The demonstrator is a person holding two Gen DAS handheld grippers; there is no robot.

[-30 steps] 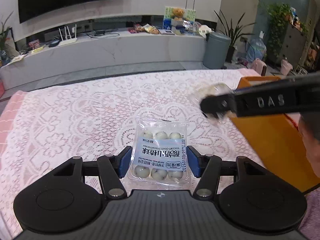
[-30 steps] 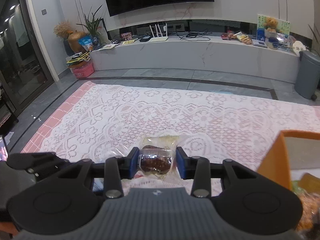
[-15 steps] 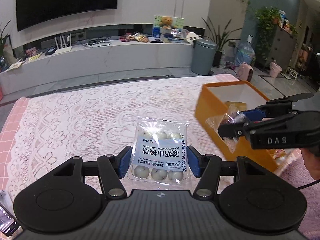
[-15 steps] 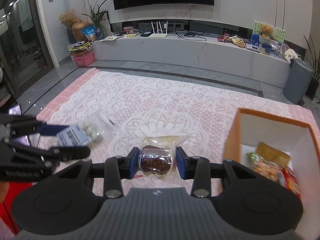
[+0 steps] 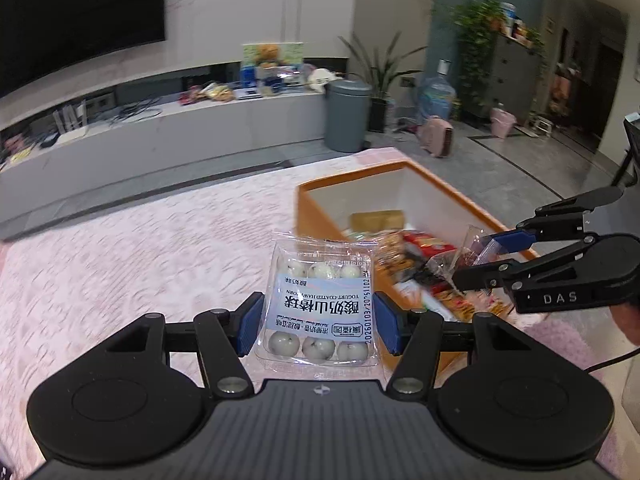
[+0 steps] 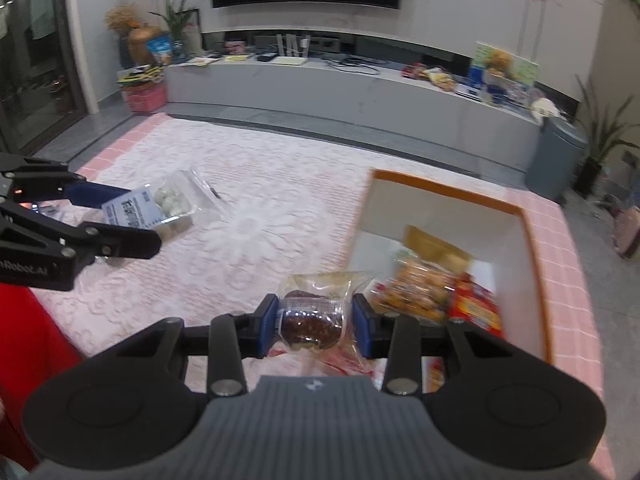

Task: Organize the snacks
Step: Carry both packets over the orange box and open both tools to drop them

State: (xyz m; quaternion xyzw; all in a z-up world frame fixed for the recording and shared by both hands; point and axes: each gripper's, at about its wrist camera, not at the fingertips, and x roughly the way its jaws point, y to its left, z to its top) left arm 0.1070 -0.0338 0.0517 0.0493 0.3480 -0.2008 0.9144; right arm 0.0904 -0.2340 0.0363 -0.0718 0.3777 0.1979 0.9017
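My left gripper (image 5: 319, 322) is shut on a clear pack of white yogurt hawthorn balls (image 5: 320, 300), held above the lace tablecloth just left of the orange box (image 5: 344, 188). The pack also shows in the right wrist view (image 6: 160, 210). My right gripper (image 6: 315, 326) is shut on a clear packet with a dark brown snack (image 6: 310, 316), held over the near left edge of the orange box (image 6: 532, 240). That packet shows in the left wrist view (image 5: 452, 262), above the snacks in the box.
The orange box holds several snack packets (image 6: 424, 284). The pink lace tablecloth (image 6: 260, 200) covers the table. A grey bin (image 5: 346, 116) and a low TV bench (image 5: 180, 128) stand on the floor beyond it.
Both grippers have moved right toward the orange box with their packs. The right gripper's packet is now over the box edge; the left pack is close beside the box.
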